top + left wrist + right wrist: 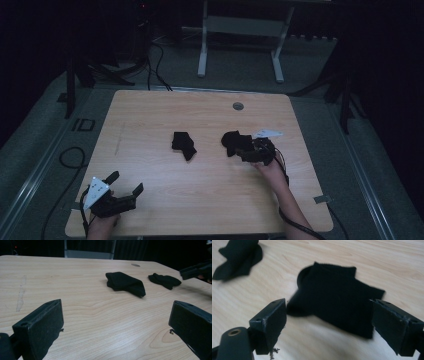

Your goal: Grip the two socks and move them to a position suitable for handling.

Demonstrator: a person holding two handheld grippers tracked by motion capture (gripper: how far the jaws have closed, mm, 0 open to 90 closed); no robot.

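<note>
Right gripper view has the right gripper (pixel 328 322) low over the near sock (pixel 337 302), jaws spread wide either side of it and gripping nothing, which I judge is a line-up to pinch the cloth; the other sock (pixel 237 260) lies apart toward mid-table, crumpled. In the high view the left gripper (pixel 125 184) waits at the table's (pixel 200 200) near left corner, jaws wide and empty, likely kept clear. Both socks read as dark lumps, so toe, heel and cuff are hard to tell, and motion blur softens the near one's edge.
</note>
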